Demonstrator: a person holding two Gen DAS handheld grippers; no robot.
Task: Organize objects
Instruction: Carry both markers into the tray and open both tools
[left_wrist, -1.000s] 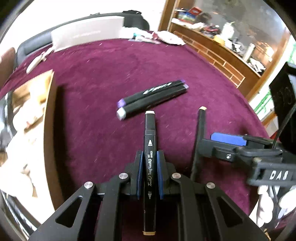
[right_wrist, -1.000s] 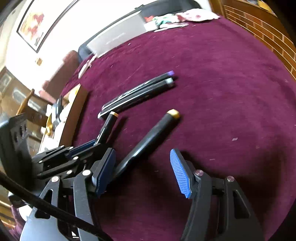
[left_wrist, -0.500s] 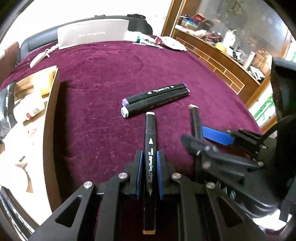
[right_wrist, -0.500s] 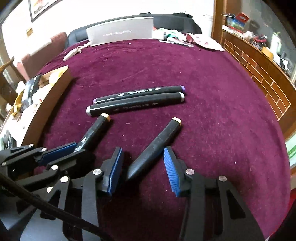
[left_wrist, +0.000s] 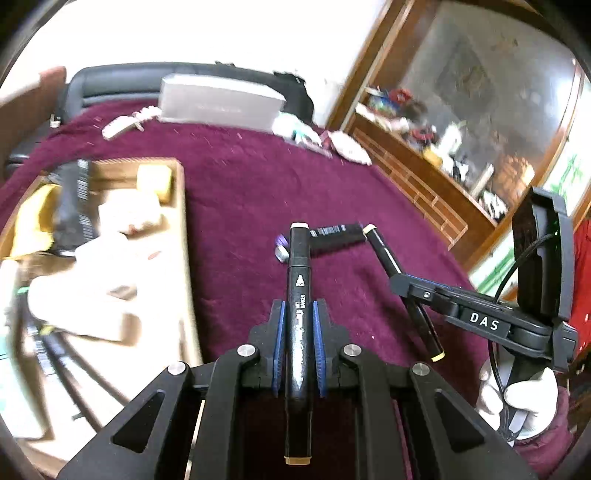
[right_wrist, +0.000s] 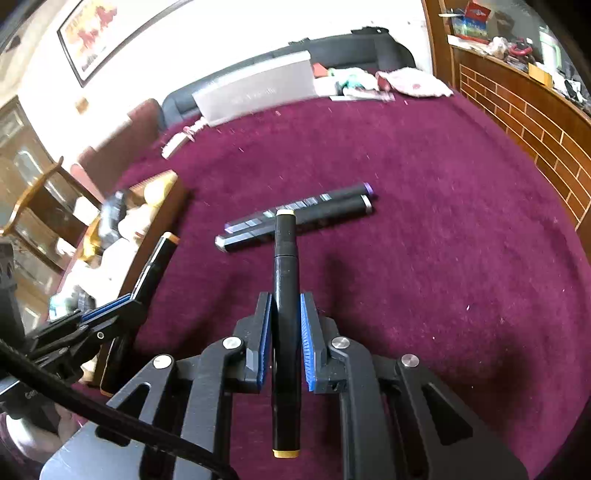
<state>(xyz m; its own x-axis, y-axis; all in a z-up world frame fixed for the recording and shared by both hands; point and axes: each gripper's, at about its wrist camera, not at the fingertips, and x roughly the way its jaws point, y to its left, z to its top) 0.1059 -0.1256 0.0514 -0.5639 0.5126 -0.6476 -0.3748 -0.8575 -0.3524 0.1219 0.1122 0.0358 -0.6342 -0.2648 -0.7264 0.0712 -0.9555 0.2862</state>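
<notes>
My left gripper (left_wrist: 298, 314) is shut on a black art marker (left_wrist: 298, 266) with a pale cap, held above the purple cloth. My right gripper (right_wrist: 286, 306) is shut on a second black marker (right_wrist: 285, 258) with a yellow end, lifted off the cloth. Each gripper shows in the other's view: the right one (left_wrist: 402, 282) at right, the left one (right_wrist: 129, 295) at left. Two more black markers (right_wrist: 299, 218) lie side by side on the cloth ahead; in the left wrist view (left_wrist: 332, 234) they are partly hidden behind the held marker.
A wooden tray (left_wrist: 183, 236) with packets and clutter stands at the left, also seen in the right wrist view (right_wrist: 162, 206). A grey box (right_wrist: 255, 90) and loose items lie at the table's far edge. A wooden cabinet (left_wrist: 424, 166) stands to the right.
My right gripper closed on the yellow-ended marker and lifted it off the cloth. Both grippers rose and tilted, the left still holding its marker.
</notes>
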